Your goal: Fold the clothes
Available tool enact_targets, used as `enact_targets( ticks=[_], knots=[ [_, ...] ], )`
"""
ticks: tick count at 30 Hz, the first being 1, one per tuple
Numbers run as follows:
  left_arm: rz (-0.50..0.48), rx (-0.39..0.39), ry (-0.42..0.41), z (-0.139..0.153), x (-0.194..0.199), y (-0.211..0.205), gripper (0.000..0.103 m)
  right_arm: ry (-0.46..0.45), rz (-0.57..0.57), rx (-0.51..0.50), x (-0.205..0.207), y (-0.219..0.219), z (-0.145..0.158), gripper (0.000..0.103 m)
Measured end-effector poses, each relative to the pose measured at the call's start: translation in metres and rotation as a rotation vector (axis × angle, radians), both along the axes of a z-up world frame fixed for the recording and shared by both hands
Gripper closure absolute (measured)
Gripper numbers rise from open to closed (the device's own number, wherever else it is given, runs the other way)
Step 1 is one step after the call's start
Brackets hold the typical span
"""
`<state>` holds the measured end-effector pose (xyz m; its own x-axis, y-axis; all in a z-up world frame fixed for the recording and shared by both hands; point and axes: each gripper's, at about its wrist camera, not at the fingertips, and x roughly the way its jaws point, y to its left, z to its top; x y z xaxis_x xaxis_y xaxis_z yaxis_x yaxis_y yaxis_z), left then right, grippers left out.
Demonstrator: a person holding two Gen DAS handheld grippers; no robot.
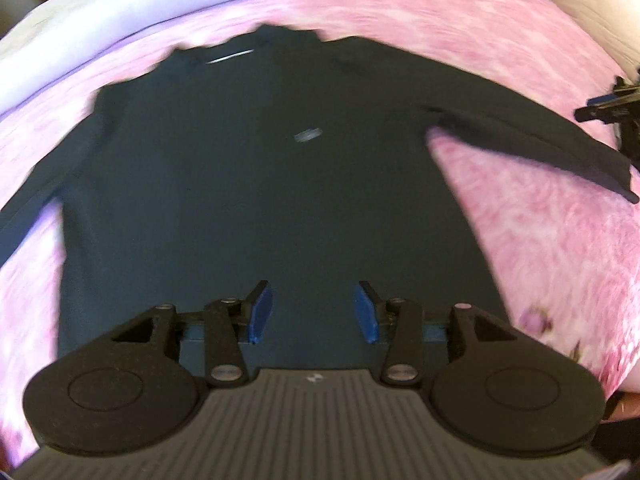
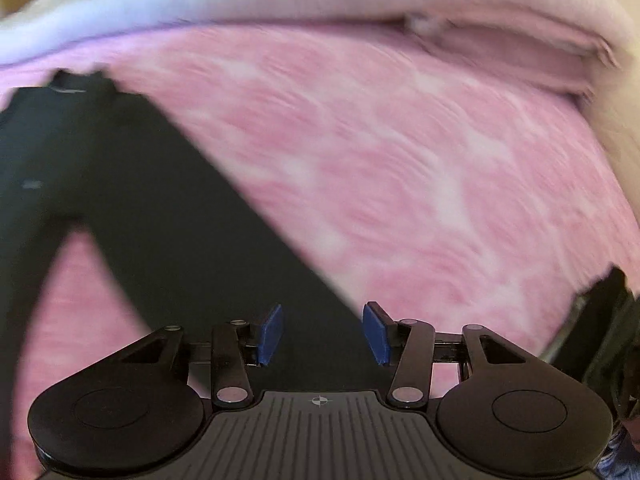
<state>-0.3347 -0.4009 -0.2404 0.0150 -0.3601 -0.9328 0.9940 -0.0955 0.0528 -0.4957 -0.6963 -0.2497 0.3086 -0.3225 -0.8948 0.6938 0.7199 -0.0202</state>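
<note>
Garment: a dark long-sleeved shirt (image 1: pixel 256 184) lies flat and spread on the bed, collar toward 12 o'clock in my left view, hem toward 6 o'clock under my left tool.
Right sleeve: the sleeve (image 1: pixel 532 140) runs out toward 3 o'clock in the left view; in the right view it crosses from 10 o'clock down to 6 o'clock, ending between my fingers.
Left hand-held gripper: my left hand-held gripper (image 1: pixel 313 311) hangs above the lower body of the shirt, jaws wide apart, nothing between the blue pads (image 1: pixel 260 312).
Right hand-held gripper: my right hand-held gripper (image 2: pixel 323 334) is over the sleeve end, jaws also wide apart and holding nothing. I cannot tell if the pads touch the cloth.
Bed cover: the pink patterned blanket (image 2: pixel 420 184) lies under the shirt; a pale folded quilt (image 2: pixel 320 0) is at 12 o'clock.
Risk, pinch: I judge that the pads could catch the soft blanket together with the sleeve, because both are thin and lie touching.
Risk, layers: at the hem I may take only the top layer, so the shirt would open instead of folding.
Risk, blur: both views are smeared, so I could close beside the sleeve edge and miss it.
Risk, drag: pulling the sleeve without holding the body may slide the whole shirt and wrinkle it.
</note>
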Motion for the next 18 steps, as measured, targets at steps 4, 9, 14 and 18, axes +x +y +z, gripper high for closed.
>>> enact_targets(
  ticks=[4,9,14,18],
  knots=[
    [0.108,0.024,-0.022,0.027,0.042,0.061,0.055,-0.042,0.076,0.078,0.029,0.048,0.026,0.054],
    [0.174,0.058,-0.029,0.052,0.091,0.138,0.046,-0.057,0.137,0.154,0.057,0.115,0.058,0.054],
    [0.21,0.082,-0.013,0.068,0.142,0.195,0.033,-0.036,0.154,0.169,0.074,0.182,0.084,0.054],
    [0.215,0.042,0.006,0.079,0.176,0.22,0.031,-0.002,0.174,0.133,0.084,0.224,0.107,0.054]
  ],
)
